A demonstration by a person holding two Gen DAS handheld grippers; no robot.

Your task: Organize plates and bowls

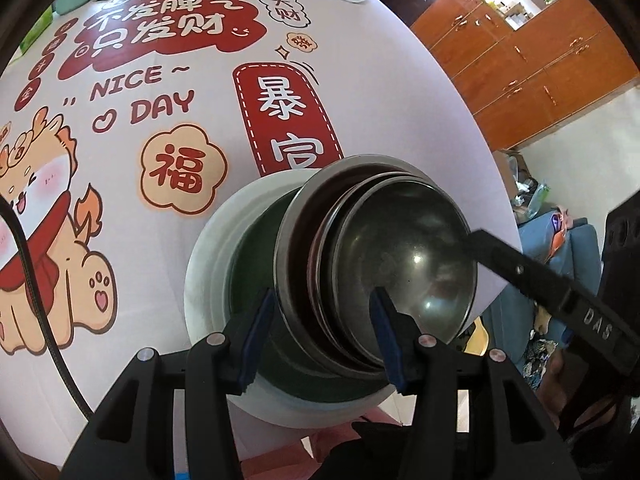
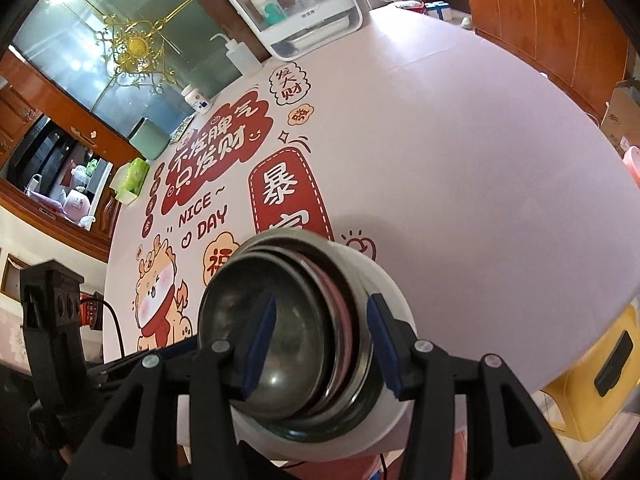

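Several nested metal bowls (image 1: pixel 404 264) sit tilted inside a white bowl (image 1: pixel 208 256) near the edge of the bench (image 1: pixel 380 92). Left claw (image 1: pixel 324 336) and right claw (image 2: pixel 324 344) each straddle the stack's rims, jaws partly apart; grip unclear.

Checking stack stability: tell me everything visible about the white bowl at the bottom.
The white bowl is the widest and lowest piece, round, glossy, ceramic-looking outside with a dark green inside. It sits upright on the printed tablecloth near the table's front edge. Nested steel bowls lie in it, tilted and off-centre, leaning on its rim. Both grippers' blue pads appear in front of the stack; contact with the white bowl cannot be told.
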